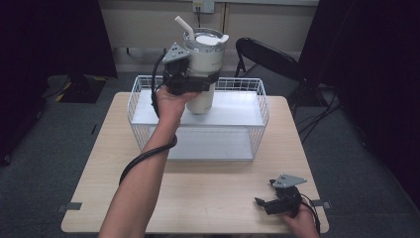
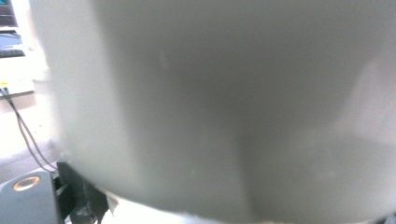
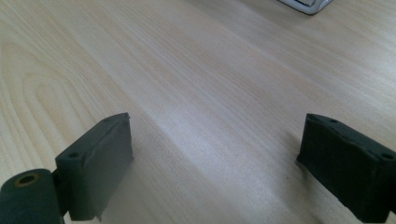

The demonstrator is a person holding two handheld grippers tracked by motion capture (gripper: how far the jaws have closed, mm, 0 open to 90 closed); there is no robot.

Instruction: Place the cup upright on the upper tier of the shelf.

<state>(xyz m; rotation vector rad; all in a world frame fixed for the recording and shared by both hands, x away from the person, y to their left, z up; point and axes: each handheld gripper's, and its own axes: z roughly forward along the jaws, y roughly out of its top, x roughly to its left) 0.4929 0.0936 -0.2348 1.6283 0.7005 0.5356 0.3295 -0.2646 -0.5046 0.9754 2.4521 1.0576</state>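
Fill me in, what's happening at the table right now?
The left hand-held gripper is shut on a cream tumbler with a lid and straw, holding it upright above the top shelf of the wire rack; whether its base touches the shelf is unclear. The right hand-held gripper rests open and empty near the table's front edge.

Dim surroundings — blurred, glary close-up
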